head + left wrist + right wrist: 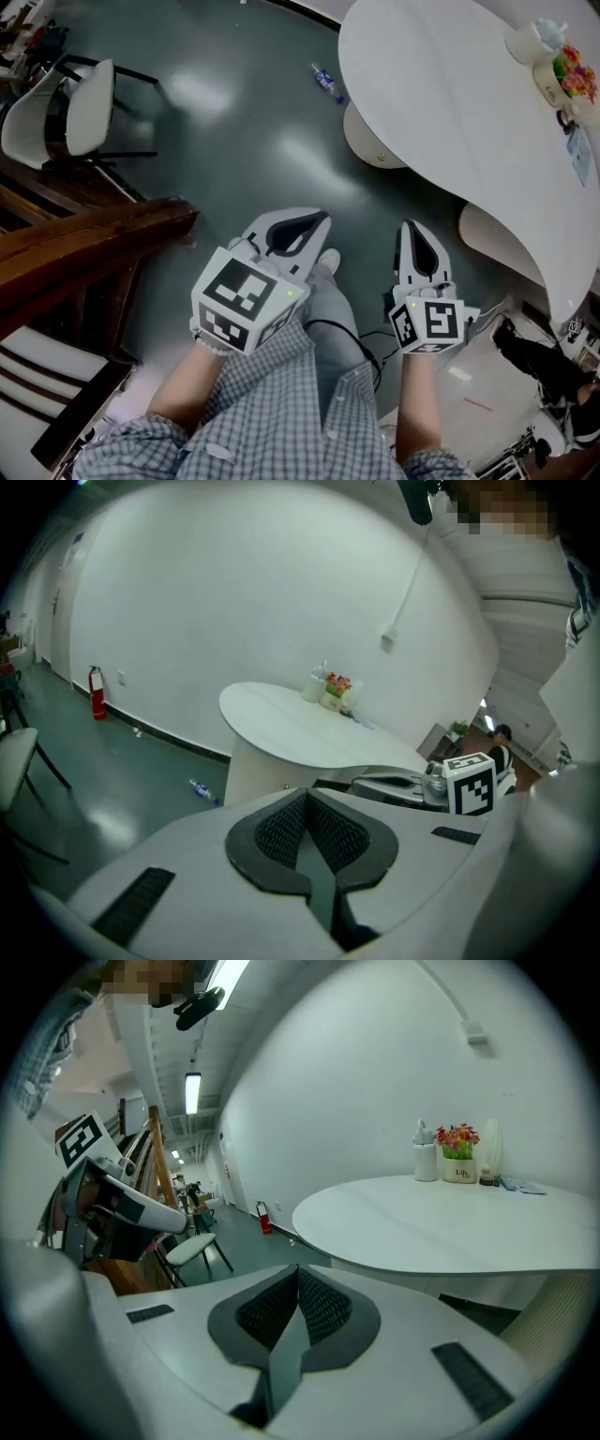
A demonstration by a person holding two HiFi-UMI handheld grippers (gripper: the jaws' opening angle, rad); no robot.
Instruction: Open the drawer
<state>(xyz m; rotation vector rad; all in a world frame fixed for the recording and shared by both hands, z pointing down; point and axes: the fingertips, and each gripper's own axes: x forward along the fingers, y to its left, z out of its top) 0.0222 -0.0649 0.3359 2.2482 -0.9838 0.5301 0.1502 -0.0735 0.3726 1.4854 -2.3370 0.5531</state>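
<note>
No drawer shows in any view. In the head view my left gripper (pixel 319 217) is held above the grey floor in front of the person's checked shirt, jaws together with nothing between them. My right gripper (pixel 410 225) hangs beside it, a little to the right, also shut and empty. In the left gripper view the left gripper (pixel 307 797) points toward the white round table (pixel 281 726), and the right gripper's marker cube (pixel 472 782) shows at the right. In the right gripper view the right gripper (pixel 298 1269) faces the same table (pixel 441 1222).
A white round table (pixel 441 103) fills the upper right, bearing a small flower pot (pixel 574 77) and containers. Dark wooden furniture (pixel 84 248) stands at the left, with a white chair (pixel 66 108) behind it. A plastic bottle (pixel 325 82) lies on the floor. Cables trail near the person's feet.
</note>
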